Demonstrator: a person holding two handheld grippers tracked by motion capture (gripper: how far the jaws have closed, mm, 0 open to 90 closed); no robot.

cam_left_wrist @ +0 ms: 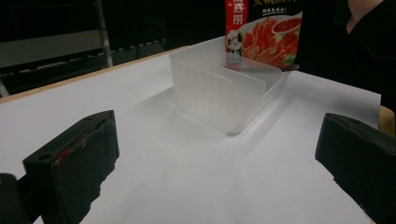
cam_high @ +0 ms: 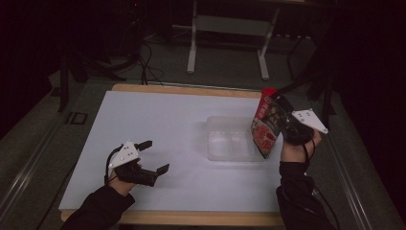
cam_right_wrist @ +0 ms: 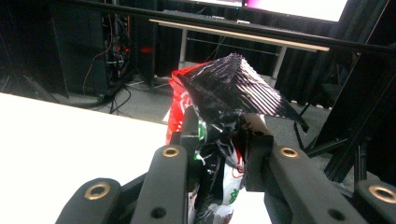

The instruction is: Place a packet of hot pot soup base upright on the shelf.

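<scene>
The surface (cam_high: 158,120) carries a matt white sheet over a light wood edge. On it, the container (cam_high: 230,139) is frosted translucent plastic, smooth-walled. At the container's right end, the food pouch (cam_high: 266,125) is glossy printed film, red with a crinkled, ribbed dark top seal. The right claw (cam_right_wrist: 219,140) is matt black plastic with brass-coloured inserts. The left claw (cam_high: 155,157) has matt black, slightly scuffed pads (cam_left_wrist: 74,163).
</scene>
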